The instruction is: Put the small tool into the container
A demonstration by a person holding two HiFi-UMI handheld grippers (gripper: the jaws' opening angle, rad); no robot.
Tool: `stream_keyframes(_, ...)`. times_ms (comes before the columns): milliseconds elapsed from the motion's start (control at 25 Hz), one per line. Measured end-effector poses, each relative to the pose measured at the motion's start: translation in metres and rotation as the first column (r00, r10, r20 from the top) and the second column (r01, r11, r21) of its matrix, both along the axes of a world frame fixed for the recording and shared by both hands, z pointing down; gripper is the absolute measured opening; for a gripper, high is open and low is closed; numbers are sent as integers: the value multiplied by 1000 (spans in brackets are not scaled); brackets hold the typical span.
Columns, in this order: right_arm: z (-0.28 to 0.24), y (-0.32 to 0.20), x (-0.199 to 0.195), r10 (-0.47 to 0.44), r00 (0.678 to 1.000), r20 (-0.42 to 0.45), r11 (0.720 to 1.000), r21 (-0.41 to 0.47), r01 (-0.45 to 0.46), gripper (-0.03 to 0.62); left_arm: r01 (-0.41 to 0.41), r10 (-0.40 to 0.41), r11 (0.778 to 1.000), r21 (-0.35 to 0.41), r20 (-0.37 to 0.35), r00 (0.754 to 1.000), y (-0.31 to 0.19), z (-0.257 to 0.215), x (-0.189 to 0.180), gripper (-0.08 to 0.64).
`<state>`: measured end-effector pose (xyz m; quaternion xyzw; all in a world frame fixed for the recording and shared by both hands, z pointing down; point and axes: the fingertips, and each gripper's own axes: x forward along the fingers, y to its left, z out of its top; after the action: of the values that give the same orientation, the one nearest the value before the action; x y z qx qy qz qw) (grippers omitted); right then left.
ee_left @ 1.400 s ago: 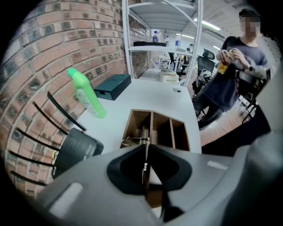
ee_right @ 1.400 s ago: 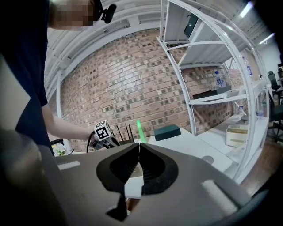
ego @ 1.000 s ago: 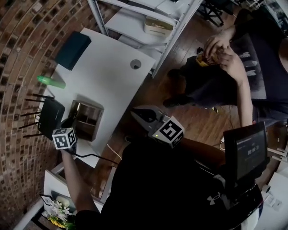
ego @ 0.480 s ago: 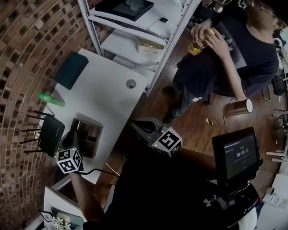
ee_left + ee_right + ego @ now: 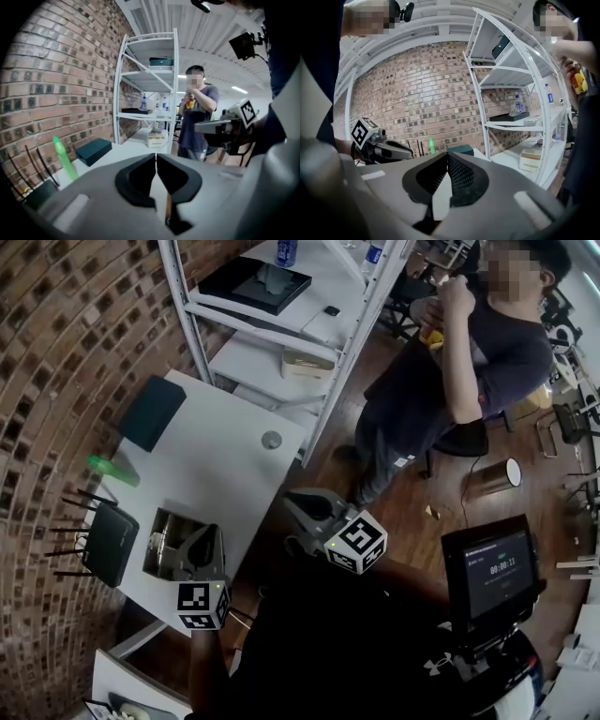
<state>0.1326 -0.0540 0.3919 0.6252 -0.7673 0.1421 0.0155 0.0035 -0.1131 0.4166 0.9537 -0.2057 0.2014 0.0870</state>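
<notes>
Left gripper view shows us the left gripper point(image 5: 155, 157) with jaws just closed on nothing, the right gripper point(image 5: 448, 155) pinched empty too, and the small tool unseen, presumably inside the container point(image 5: 161, 538) beyond, which a careless left swing could nudge off the table point(image 5: 225, 474) edge.

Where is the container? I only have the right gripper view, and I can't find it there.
Observer: Head view shows the container on the table, beside the router.
Operator: Is the left gripper near it?
Observer: Yes, the left gripper overlaps its near right corner in the head view.
Operator: Are its fingers open?
Observer: No. In the left gripper view its fingers have just closed, tips together, nothing seen clamped.
</notes>
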Motion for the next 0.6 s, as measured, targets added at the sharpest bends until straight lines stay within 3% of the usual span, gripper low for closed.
stream_keyframes(160, -9, 5, 11, 37, 999, -2, 999, 11, -37, 11, -85, 86, 995, 49, -12, 996, 31, -3, 27, 8)
stream_keyframes(280, -14, 5, 22, 64, 998, 6, 998, 12, -64, 11, -115, 117, 993, 38, -53, 992, 43, -10, 45, 4)
stream_keyframes(400, -16, 7, 25, 76, 997, 8, 997, 11, -76, 11, -119, 120, 993, 8, -94, 988, 49, -14, 52, 5)
stream_keyframes(600, -26, 4, 26, 75, 997, 11, 997, 29, -75, 11, -102, 100, 995, -20, -92, 991, 50, -35, 61, 3)
